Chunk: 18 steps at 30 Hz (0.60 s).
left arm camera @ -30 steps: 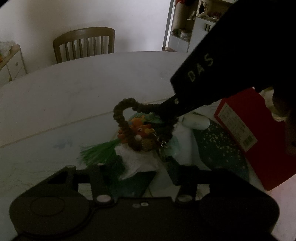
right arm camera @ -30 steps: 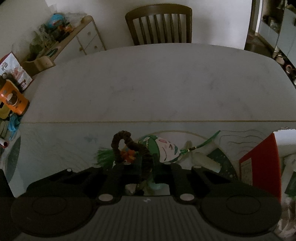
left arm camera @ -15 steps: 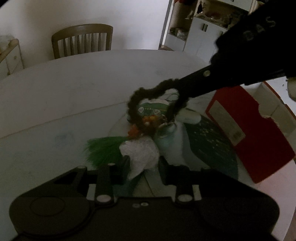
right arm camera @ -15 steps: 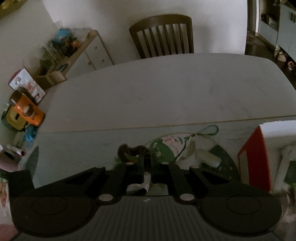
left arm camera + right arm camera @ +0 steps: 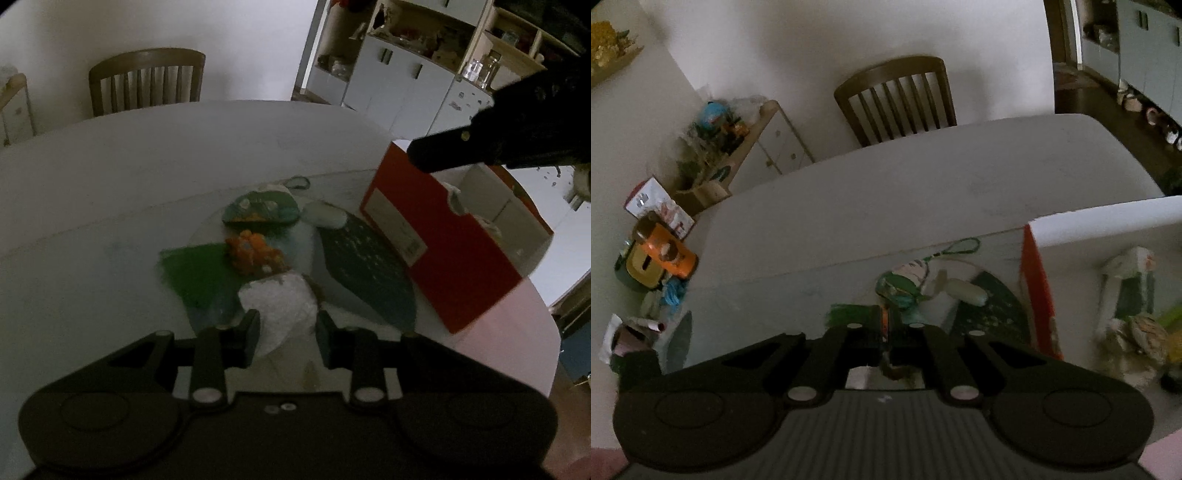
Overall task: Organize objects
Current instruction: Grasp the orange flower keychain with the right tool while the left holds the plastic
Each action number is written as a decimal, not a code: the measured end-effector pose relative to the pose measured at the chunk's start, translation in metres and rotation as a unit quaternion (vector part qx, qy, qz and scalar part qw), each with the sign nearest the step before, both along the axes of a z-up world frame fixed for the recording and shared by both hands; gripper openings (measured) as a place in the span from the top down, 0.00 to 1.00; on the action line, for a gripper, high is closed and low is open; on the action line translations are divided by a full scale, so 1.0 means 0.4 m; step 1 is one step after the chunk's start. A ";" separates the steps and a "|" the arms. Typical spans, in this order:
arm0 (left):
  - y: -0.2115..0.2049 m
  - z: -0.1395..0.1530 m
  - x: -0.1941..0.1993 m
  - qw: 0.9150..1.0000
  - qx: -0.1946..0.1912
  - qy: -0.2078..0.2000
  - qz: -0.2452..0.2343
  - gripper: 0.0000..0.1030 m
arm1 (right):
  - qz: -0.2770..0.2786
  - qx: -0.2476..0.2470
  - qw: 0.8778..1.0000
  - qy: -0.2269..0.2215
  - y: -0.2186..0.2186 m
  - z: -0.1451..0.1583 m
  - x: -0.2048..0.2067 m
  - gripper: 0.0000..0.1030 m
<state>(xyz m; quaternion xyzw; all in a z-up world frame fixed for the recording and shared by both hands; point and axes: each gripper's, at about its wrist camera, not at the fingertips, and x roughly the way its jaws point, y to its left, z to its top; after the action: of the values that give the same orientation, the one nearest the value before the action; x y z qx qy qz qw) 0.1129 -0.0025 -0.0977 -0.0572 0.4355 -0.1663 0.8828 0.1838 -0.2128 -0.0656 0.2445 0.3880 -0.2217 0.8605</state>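
Right gripper (image 5: 885, 334) fingers pinched on the charm's brown loop, likely bound for the red box (image 5: 454, 254) at 3 o'clock. Left gripper (image 5: 286, 328) fingers narrow around white wrapper (image 5: 280, 299), steadying it.

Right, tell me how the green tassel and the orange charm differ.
The green tassel is flat and fanned out; the orange charm is lumpy and compact. The tassel spreads wider than the charm and lies to its left in the left wrist view. Both lie side by side just beyond the white wad.
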 end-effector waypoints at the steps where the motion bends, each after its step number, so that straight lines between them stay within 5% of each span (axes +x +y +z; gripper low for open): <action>1: 0.000 -0.002 -0.009 1.000 -0.001 0.003 0.000 0.70 | 0.007 0.001 1.000 0.004 0.001 -0.007 -0.006 0.97; 14: 0.054 -0.035 -0.100 0.998 -0.002 0.045 0.040 0.70 | 0.080 0.013 0.994 0.075 0.042 -0.176 0.051 0.92; 18: 0.066 -0.037 -0.107 0.998 0.001 0.045 0.048 0.70 | 0.083 0.007 0.991 0.107 0.034 -0.234 0.085 0.71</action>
<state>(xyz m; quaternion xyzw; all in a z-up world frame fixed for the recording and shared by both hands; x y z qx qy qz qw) 0.0700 0.0239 -0.1126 -0.0842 0.4722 -0.1204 0.8692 0.2178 -0.1991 -0.1593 0.1920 0.4986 -0.1719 0.8277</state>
